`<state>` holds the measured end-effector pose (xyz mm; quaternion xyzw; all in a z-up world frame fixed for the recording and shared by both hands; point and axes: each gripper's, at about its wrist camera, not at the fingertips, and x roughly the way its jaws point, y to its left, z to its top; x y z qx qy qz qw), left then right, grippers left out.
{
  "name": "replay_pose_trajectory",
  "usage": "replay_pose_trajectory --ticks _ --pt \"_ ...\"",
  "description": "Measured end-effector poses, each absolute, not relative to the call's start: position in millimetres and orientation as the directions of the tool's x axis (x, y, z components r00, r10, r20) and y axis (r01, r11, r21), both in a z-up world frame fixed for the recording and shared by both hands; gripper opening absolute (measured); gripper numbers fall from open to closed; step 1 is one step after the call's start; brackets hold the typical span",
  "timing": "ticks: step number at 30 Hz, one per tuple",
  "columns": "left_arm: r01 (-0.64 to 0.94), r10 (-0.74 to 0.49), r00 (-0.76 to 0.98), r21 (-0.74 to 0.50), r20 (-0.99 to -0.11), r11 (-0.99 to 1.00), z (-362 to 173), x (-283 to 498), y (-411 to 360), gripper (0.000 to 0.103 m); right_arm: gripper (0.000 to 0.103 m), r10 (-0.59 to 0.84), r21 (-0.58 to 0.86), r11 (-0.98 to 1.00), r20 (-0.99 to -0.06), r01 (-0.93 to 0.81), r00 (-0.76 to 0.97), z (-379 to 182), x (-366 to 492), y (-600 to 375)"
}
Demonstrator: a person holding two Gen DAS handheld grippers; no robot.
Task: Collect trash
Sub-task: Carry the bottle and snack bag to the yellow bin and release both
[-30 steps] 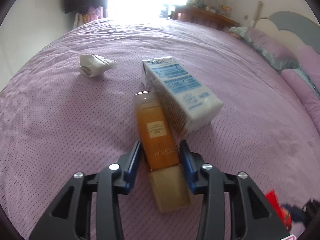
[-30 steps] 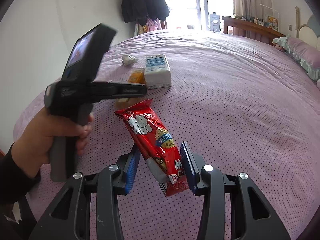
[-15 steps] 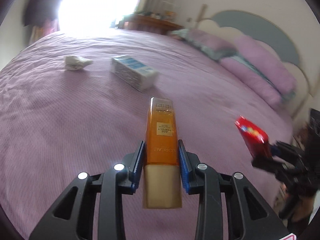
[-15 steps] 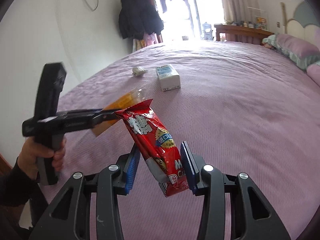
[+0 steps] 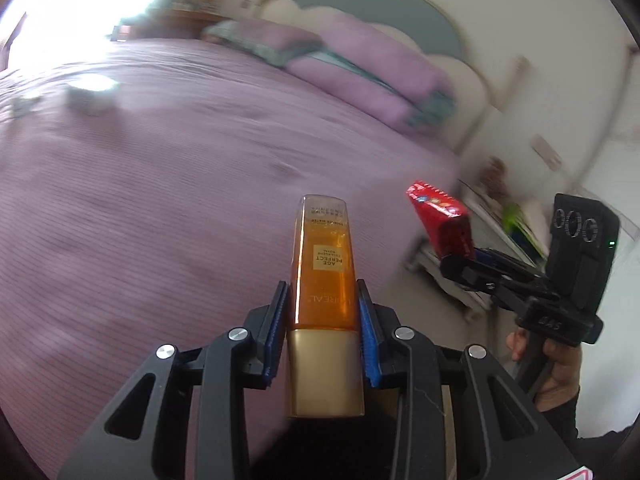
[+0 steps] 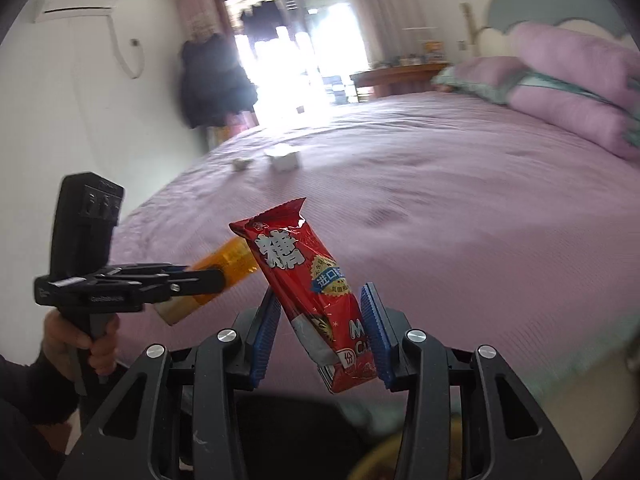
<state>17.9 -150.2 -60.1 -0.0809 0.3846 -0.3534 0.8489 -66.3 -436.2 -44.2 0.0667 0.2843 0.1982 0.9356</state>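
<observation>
Both our grippers are raised, each in one bare hand. Our left gripper (image 5: pixel 323 320) has its blue-padded fingers (image 5: pixel 277 332) pressed flat against what it carries. Our right gripper (image 6: pixel 322 332) is clamped likewise; our right hand (image 5: pixel 556 364) wraps its black handle.

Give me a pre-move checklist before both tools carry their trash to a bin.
1. Left tool gripping the orange bottle: ok, both pads press its sides just above the gold cap.
2. Right tool gripping the red snack wrapper: ok, though it sits tilted.
3. Both items lifted off the bed: ok.
4. Tools apart from each other: ok, a gap shows in both views.
5. Bin location: cannot tell, none clearly in view.
6. Bed cleared: not ok, the white carton and crumpled tissue remain.
</observation>
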Motion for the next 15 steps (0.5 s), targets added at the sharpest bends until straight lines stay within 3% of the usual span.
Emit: replay_pose_trajectory --ticks 9,13,14,15 --pt "0.667 -0.721 0.244 -0.428 -0.648 0.610 -102.4 -42.1 -240.3 0.033 0.041 0.262 0.331 0.943 -0.661 -0.040 0.703 -138.4 -154.4 -508.7" --pt "0.690 -0.716 0.186 -0.430 -0.672 0.582 -117.3 -55.3 -263.9 0.033 0.042 0.249 0.336 0.942 -0.718 0.010 0.649 -176.3 -157.2 -513.3" --pt "0.694 -0.715 0.170 -0.432 -0.678 0.575 -120.3 -57.4 -269.4 0.033 0.044 0.242 0.335 0.942 -0.726 0.024 0.644 -183.0 -155.6 -514.5" --pt "0.696 -0.711 0.167 -0.430 -0.683 0.576 -122.8 -58.2 -272.8 0.033 0.054 0.231 0.335 0.941 -0.737 0.047 0.635 -191.3 -151.7 -516.0"
